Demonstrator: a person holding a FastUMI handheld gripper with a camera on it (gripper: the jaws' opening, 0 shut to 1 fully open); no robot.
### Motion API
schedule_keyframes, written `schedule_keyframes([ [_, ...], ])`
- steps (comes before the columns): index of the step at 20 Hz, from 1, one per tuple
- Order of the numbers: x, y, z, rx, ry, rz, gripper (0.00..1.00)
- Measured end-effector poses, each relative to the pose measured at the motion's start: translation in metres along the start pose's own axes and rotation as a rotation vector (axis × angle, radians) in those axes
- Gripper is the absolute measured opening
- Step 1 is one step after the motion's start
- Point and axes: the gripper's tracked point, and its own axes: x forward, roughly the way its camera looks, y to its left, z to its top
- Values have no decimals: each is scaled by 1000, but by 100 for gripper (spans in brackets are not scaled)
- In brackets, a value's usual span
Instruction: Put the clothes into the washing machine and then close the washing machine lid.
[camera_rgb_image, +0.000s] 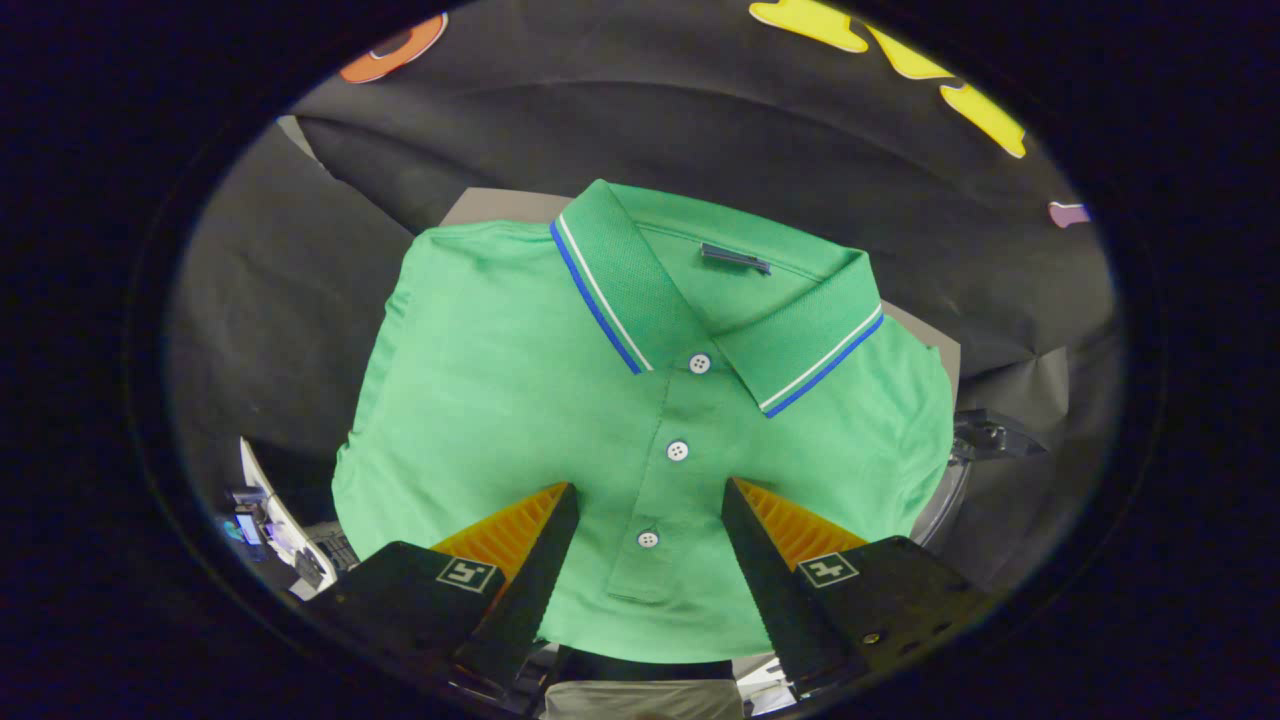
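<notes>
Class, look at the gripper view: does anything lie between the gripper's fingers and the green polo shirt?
Nothing visible does. The gripper is open, its fingers apart just above the folded green polo shirt, straddling the button placket.

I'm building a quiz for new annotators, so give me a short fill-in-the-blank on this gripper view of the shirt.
1. The folded polo shirt is ____ in colour.
2. Down its placket run ____ white buttons.
3. The gripper has its fingers ____, one on each side of the placket.
4. The collar lies ____ the fingers, towards the booth's wall.

Missing words: green; three; open; beyond
</notes>
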Motion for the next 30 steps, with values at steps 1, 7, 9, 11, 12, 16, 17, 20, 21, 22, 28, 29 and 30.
schedule_keyframes([
  [1, -1, -1, 0, 13, 4, 1, 93],
  [7, -4, -4, 3, 38, -61, 13, 54],
  [9, -5, -6, 4, 27, -58, 33, 32],
  [11, -6, -8, 4, -3, -40, 49, 15],
  [12, -7, -7, 4, 11, -29, 52, 10],
  [16, -9, -7, 4, 34, -22, 66, 9],
  [17, -13, -7, 4, 27, -21, 80, 8],
  [20, -30, -9, 7, 34, -28, 119, 8],
  [21, -37, -9, 6, 36, -34, 131, 8],
  [22, -45, -11, 8, 35, -41, 143, 8],
  [28, -91, -26, 18, 10, -111, 188, 8],
  [29, -97, -26, 18, 9, -122, 193, 8],
  [30, -108, -26, 22, 11, -134, 200, 9],
])
